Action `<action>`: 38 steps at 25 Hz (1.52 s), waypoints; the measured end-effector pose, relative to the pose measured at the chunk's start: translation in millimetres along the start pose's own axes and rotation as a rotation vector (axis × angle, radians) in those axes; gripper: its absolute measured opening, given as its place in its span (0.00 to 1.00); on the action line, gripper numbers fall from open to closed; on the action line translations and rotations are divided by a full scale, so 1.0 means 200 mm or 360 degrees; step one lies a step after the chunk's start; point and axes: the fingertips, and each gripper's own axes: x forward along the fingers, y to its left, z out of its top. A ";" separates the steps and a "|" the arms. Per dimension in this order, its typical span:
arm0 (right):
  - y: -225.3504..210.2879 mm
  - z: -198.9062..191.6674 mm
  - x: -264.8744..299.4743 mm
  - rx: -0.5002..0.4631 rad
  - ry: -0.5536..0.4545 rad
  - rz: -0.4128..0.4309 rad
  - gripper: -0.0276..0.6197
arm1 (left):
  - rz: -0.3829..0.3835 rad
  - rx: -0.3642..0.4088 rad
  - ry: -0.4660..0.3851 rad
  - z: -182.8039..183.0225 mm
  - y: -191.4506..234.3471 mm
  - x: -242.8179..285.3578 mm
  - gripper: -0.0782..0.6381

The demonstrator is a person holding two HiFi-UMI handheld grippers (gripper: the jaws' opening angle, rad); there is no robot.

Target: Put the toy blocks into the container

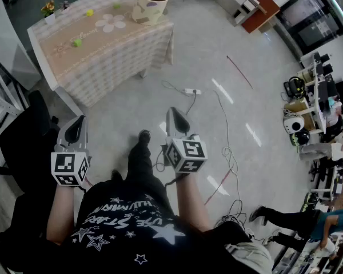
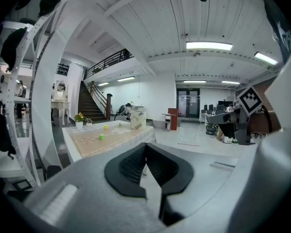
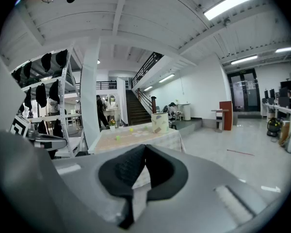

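Note:
A table (image 1: 126,53) under a checked cloth stands well ahead of me. On it are a cream patterned container (image 1: 151,5), a yellow block (image 1: 89,12) and two green blocks (image 1: 77,42) (image 1: 117,5). My left gripper (image 1: 76,125) and right gripper (image 1: 175,115) are held side by side above the floor, well short of the table. Both are shut with nothing between the pads. The left gripper view shows the container (image 2: 137,118) and a green block (image 2: 102,137) far off. In the right gripper view, the container (image 3: 159,123) and a green block (image 3: 118,138) are just as distant.
A small flower pot (image 1: 48,8) sits at the table's far left corner. A power strip (image 1: 192,91) and trailing cables lie on the floor ahead. A black chair (image 1: 23,138) and a white rack (image 1: 0,96) stand at the left. Desks and people (image 1: 308,221) fill the right side.

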 end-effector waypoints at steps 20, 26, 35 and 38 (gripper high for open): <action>0.00 0.04 0.16 -0.0011 -0.0053 0.0069 0.05 | 0.0034 -0.0045 0.0042 -0.07 0.05 0.04 0.12; -0.04 0.12 0.43 0.0007 -0.0080 0.0167 0.13 | 0.0075 -0.0029 0.0006 0.02 0.14 0.24 0.12; -0.10 0.30 1.01 0.0020 0.0002 0.0429 0.43 | 0.0306 -0.0047 0.0089 0.16 0.34 0.59 0.12; -0.11 0.35 1.21 0.0021 0.0038 0.0517 0.43 | 0.0420 -0.0081 0.0105 0.20 0.42 0.69 0.12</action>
